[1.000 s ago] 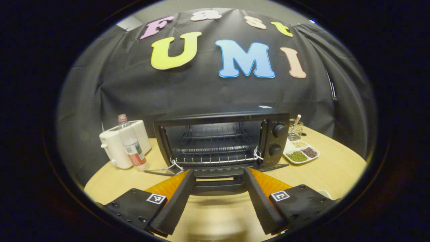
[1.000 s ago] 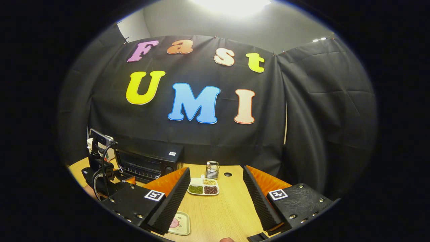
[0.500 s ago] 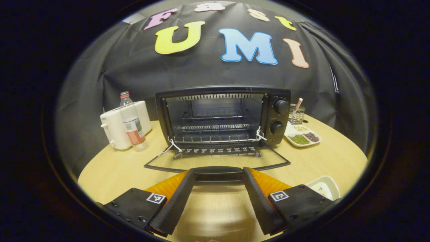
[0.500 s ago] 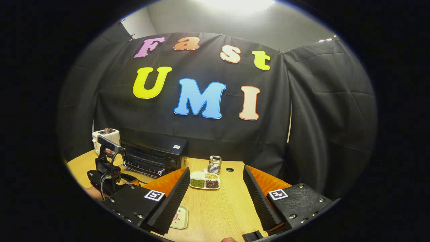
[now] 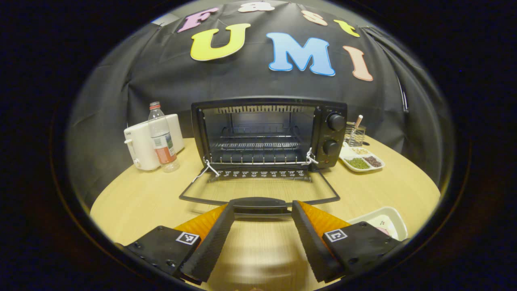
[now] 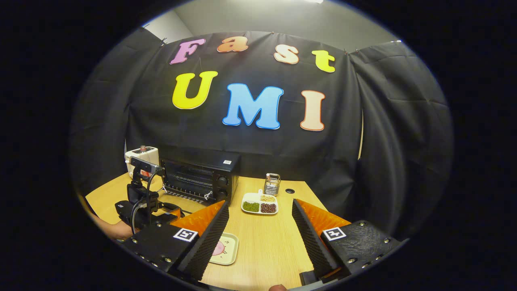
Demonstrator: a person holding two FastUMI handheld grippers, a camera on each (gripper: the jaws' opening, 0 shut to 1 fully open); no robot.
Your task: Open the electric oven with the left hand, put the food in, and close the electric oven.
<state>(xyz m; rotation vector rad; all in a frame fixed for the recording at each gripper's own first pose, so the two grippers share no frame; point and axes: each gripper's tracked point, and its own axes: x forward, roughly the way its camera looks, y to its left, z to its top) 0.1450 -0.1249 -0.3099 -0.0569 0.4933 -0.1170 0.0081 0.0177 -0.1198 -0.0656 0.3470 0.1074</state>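
The black electric oven stands open in the left gripper view, its wire rack bare and its glass door lying flat on the table. My left gripper is open, and the door's handle lies crosswise at its fingertips without being clamped. A small cream tray with pink food sits at the lower right there. In the right gripper view that tray lies just past my open right gripper, by its left finger. The oven and the left gripper are at the left.
A white appliance and a water bottle stand left of the oven. A divided dish of beans and a wire utensil holder are to its right. The round wooden table ends close to the cloth wall.
The oven door has swung down flat as my left gripper drew back with the handle at its tips. The right gripper view has turned left, bringing the oven and food tray closer to centre.
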